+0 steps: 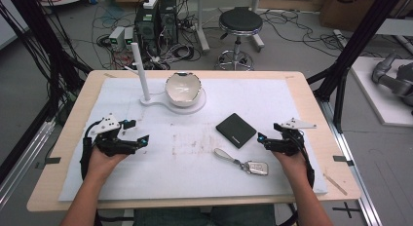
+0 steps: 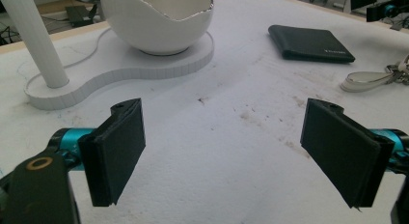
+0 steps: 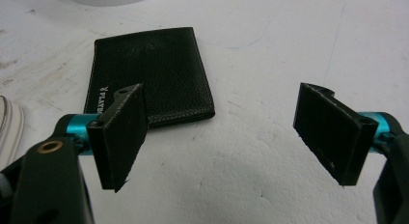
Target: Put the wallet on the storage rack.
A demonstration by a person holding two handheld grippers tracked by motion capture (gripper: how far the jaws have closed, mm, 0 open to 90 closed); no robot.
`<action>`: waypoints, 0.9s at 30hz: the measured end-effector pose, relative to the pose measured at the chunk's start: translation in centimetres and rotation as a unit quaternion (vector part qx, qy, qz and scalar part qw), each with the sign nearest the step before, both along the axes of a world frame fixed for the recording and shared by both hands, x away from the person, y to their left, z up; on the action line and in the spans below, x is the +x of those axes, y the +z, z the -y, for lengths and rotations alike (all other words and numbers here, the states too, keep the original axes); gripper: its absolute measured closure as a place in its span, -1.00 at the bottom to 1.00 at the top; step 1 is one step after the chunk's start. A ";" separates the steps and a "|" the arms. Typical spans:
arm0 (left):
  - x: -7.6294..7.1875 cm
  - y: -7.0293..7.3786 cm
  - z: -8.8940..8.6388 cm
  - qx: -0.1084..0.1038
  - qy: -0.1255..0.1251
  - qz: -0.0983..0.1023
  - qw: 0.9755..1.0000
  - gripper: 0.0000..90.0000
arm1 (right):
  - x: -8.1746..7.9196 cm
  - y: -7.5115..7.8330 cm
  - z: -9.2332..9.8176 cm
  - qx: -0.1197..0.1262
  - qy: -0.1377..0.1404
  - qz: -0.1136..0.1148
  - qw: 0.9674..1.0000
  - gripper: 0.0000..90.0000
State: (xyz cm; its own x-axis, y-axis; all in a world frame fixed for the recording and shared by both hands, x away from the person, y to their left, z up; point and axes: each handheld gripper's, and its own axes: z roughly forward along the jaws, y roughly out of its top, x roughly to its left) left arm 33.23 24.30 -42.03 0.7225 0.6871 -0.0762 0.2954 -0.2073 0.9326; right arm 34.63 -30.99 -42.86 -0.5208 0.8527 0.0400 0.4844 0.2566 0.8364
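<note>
A black leather wallet (image 1: 236, 130) lies flat on the white mat, right of centre. A silver car key with a pale strap (image 1: 243, 162) rests just in front of it. My right gripper (image 1: 267, 132) hovers open just right of the wallet; in the right gripper view its wide-apart jaws (image 3: 222, 103) frame bare mat, with the wallet (image 3: 149, 74) ahead and left. My left gripper (image 1: 138, 132) stands open over the mat's left side with nothing between its jaws (image 2: 224, 118). The left gripper view has the wallet (image 2: 311, 43) and key strap (image 2: 366, 80) far right.
A white egg-shaped bowl (image 1: 182, 88) sits on a flat white stand (image 1: 155, 100) with an upright white post (image 1: 140, 70) at the back of the mat. Wooden table edges (image 1: 73, 133) frame the mat. A stool (image 1: 239, 26) and cables lie beyond the table.
</note>
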 end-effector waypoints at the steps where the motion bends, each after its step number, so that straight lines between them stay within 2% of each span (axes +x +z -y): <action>1: 0.1 0.0 0.0 -0.005 0.001 0.000 1.000 -0.65 | 0.0 0.0 0.0 -0.002 0.001 -0.002 1.000 -0.56; 5: 0.4 -0.1 0.0 -0.005 0.003 -0.005 1.000 -0.65 | 0.1 -0.2 0.0 -0.006 0.001 -0.003 1.000 -0.56; 12: 0.3 -0.3 0.4 0.012 -0.008 -0.009 1.000 -0.65 | -0.1 -0.1 0.2 -0.015 -0.001 -0.001 1.000 -0.56; 14: 0.1 -0.2 0.4 0.023 -0.010 -0.016 1.000 -0.65 | -0.3 0.1 0.3 -0.016 -0.002 0.002 1.000 -0.56; 18: 0.0 0.0 0.4 0.014 -0.015 -0.018 1.000 -0.65 | -0.6 0.1 0.1 -0.015 -0.005 0.003 1.000 -0.56; 21: 0.2 0.2 0.8 0.017 -0.020 -0.018 0.999 -0.65 | -0.5 0.2 -0.1 -0.021 -0.001 0.005 1.000 -0.56; 24: 0.5 0.7 1.6 0.019 -0.020 -0.011 1.000 -0.65 | -0.4 0.3 -0.2 -0.031 -0.002 0.007 1.000 -0.56; 27: 0.7 1.0 2.4 0.018 -0.028 -0.010 0.999 -0.65 | -0.6 0.3 -0.1 -0.027 -0.002 0.004 1.000 -0.56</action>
